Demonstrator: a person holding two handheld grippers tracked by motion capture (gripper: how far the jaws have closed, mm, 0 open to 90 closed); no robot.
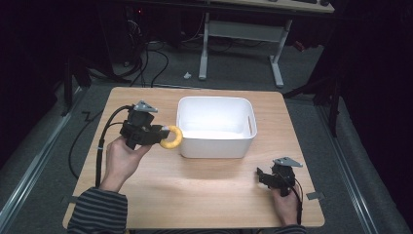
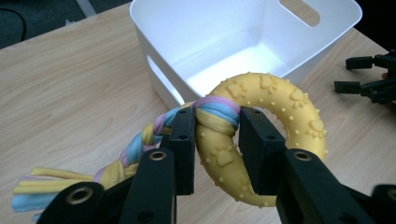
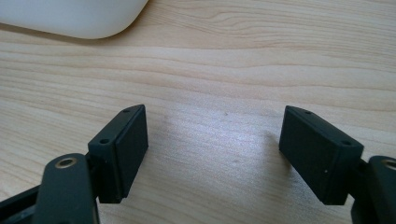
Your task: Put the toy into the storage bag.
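A yellow rubber ring toy (image 2: 280,100) with paw prints has a braided pastel rope (image 2: 135,147) tied to it. My left gripper (image 2: 215,135) is shut on the ring where the rope wraps it, and holds it off the table just left of the white bin (image 1: 215,105). In the high view the ring toy (image 1: 174,137) hangs beside the bin's near left corner, with the left gripper (image 1: 163,134) pointing right. My right gripper (image 1: 260,175) rests low at the table's front right, jaws wide apart over bare wood; its own view shows the right gripper (image 3: 215,140) with nothing between the pads.
The white bin (image 2: 154,35) is empty, with a slot handle in its far wall. A wooden table (image 1: 195,190) carries everything. Dark floor, cables and a desk frame (image 1: 241,31) lie beyond the far edge. The right gripper (image 2: 369,79) shows far right in the left gripper view.
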